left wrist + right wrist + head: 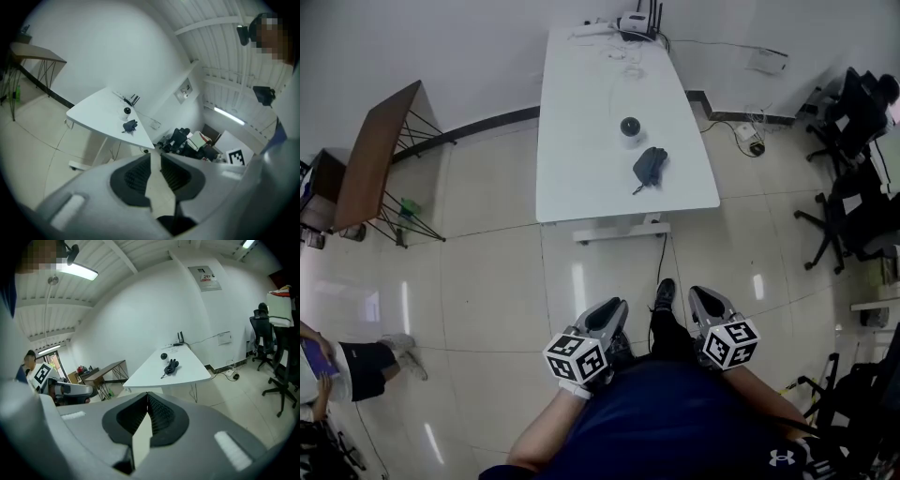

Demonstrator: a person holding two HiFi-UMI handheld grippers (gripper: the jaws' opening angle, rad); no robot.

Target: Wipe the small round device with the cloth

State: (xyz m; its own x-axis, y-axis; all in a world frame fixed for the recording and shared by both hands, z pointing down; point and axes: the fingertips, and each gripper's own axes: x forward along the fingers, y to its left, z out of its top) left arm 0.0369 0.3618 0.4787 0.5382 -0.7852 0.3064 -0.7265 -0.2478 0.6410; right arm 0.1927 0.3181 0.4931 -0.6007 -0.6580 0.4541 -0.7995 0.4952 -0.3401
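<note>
White table [581,112]: round black-topped device [630,128], dark cloth [650,166]; left gripper [613,307], right gripper [705,298] closed.

The left claw [155,158], closed and empty, faces a distant white table [93,111] bearing a small round device [127,111] beside a dark cloth [130,125].

- Bright, even indoor light; a ceiling tube lamp [77,271] burns out to white in the right gripper view.
- The glossy floor [487,272] carries pale streaks of glare.
- Both gripper views bend hard at the edges, with black corners.
- The close jaws look soft; the distant desk [581,169] stays sharp.
</note>
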